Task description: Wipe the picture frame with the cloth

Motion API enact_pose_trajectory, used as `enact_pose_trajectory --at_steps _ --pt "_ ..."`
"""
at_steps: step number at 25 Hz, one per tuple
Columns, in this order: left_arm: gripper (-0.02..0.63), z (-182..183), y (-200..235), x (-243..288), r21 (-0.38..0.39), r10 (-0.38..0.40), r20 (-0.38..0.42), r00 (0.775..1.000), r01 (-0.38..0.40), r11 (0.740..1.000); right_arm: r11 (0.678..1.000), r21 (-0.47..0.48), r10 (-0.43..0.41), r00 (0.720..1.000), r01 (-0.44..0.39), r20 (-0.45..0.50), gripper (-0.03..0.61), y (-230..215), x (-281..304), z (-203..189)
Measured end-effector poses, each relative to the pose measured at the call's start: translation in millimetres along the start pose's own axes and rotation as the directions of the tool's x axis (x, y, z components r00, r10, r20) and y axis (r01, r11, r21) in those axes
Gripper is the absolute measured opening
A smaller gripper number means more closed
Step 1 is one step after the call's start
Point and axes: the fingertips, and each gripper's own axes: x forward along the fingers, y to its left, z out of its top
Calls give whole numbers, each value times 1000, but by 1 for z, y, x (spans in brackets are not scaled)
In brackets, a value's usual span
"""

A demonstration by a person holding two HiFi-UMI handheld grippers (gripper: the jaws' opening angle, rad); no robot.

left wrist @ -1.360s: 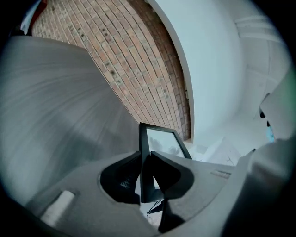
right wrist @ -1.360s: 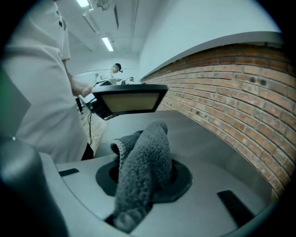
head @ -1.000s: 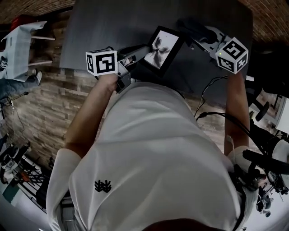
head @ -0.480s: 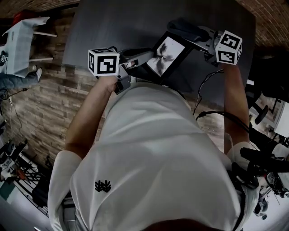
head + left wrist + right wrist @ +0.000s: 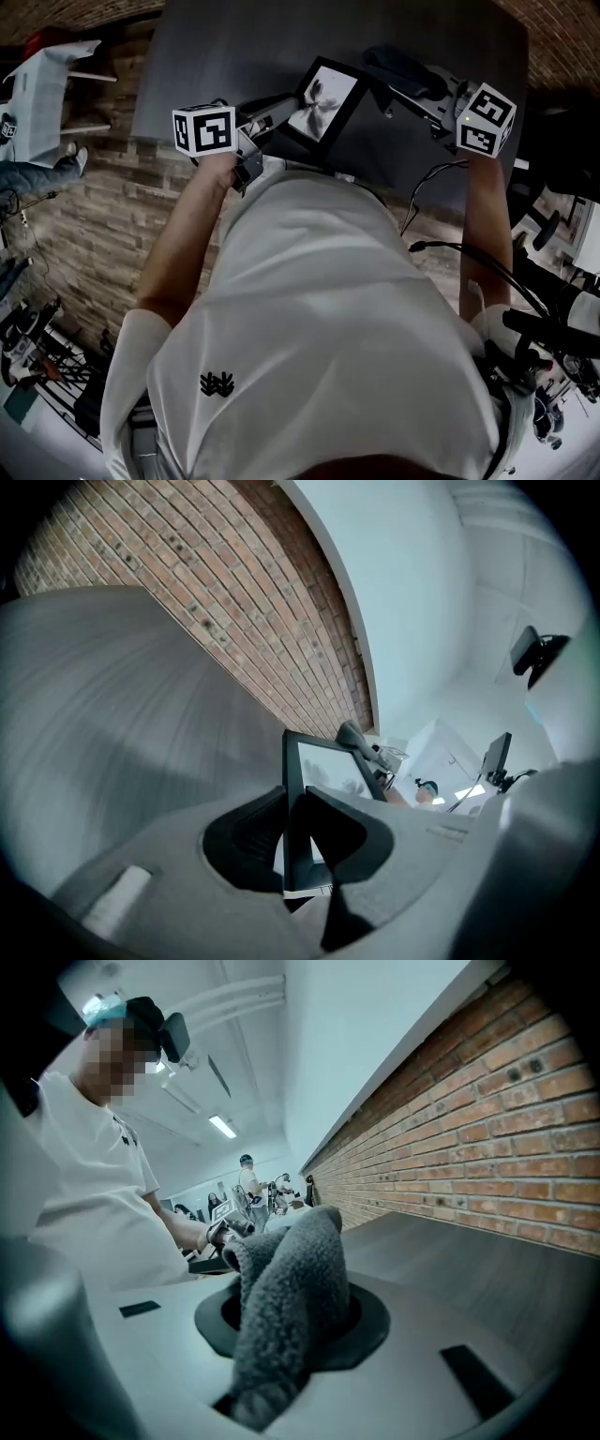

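In the head view the picture frame (image 5: pixel 323 97), black with a pale print, is held tilted above the dark table (image 5: pixel 234 47). My left gripper (image 5: pixel 278 112) is shut on the frame's lower left edge. The left gripper view shows that edge clamped between the jaws of my left gripper (image 5: pixel 292 803), and the picture frame (image 5: pixel 328 775) rises beyond them. My right gripper (image 5: pixel 419 82) is shut on a grey fuzzy cloth (image 5: pixel 401 66), just right of the frame's upper corner. In the right gripper view the cloth (image 5: pixel 286 1288) bulges out of my right gripper (image 5: pixel 291 1283).
A brick wall (image 5: pixel 234 592) runs along the table's far side. Cables (image 5: pixel 431 187) hang off the table's near right edge. A white table (image 5: pixel 42 89) stands to the left and dark equipment (image 5: pixel 553 328) to the right. People (image 5: pixel 248 1176) stand far off.
The frame, with my left gripper, has shifted left and away from the body. The cloth, which lay by the frame's top corner half a second ago, has drawn off to the right.
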Motion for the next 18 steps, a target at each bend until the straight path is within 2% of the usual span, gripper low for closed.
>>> enact_pose_trajectory --at_steps 3,5,7,10,13,18 --pt "74 -2 2 5 -9 24 16 1000 -24 1000 995 -6 -104 994 104 23 90 -5 -21 -2" --pt "74 -5 1 12 -12 41 27 999 -40 999 983 -41 -178 984 179 28 89 -5 -34 -1" --pt "74 -6 1 16 -13 45 28 999 -45 999 972 -88 -218 976 220 26 90 4 -33 2" --pt "74 2 9 7 -18 40 24 999 -40 999 957 -155 -247 969 244 -3 90 20 -6 9" --pt "74 9 16 2 -21 47 29 998 -47 999 951 -168 -266 964 260 -16 90 31 11 9" --pt "74 21 29 -4 -35 71 49 996 -69 997 962 -182 -216 975 204 -54 90 56 37 5"
